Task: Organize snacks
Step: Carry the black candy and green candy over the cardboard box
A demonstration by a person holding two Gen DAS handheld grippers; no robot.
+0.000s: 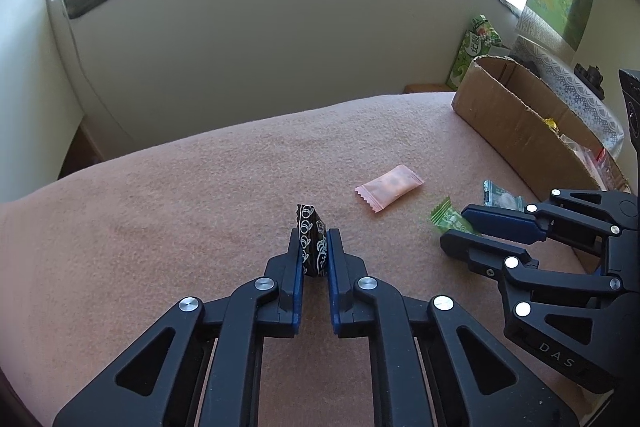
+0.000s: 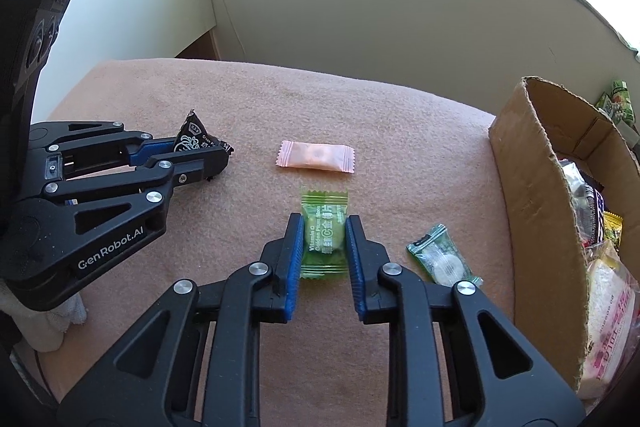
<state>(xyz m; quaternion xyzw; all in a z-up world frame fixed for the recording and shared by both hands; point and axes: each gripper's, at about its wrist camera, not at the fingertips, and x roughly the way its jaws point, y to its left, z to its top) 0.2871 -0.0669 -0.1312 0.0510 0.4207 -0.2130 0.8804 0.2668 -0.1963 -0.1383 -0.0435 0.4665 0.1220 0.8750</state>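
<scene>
Left gripper (image 1: 314,255) is clamped on the black triangular snack (image 1: 312,243), near the left edge of the pink blanket (image 1: 180,211); the pack stands tilted on its base, so pinching its flat faces looks like the easy grab. Middle: the pink packet (image 2: 315,156) lies flat, untouched. Right gripper (image 2: 323,247) is closed on the green candy (image 2: 323,237), pads squeezing its long sides, probably to stop the wrapper slipping. Just right of it lies the clear green-edged candy (image 2: 443,255), loose. The cardboard box (image 2: 532,187) sits at the right edge, already holding snacks, so it's likely the drop target.
</scene>
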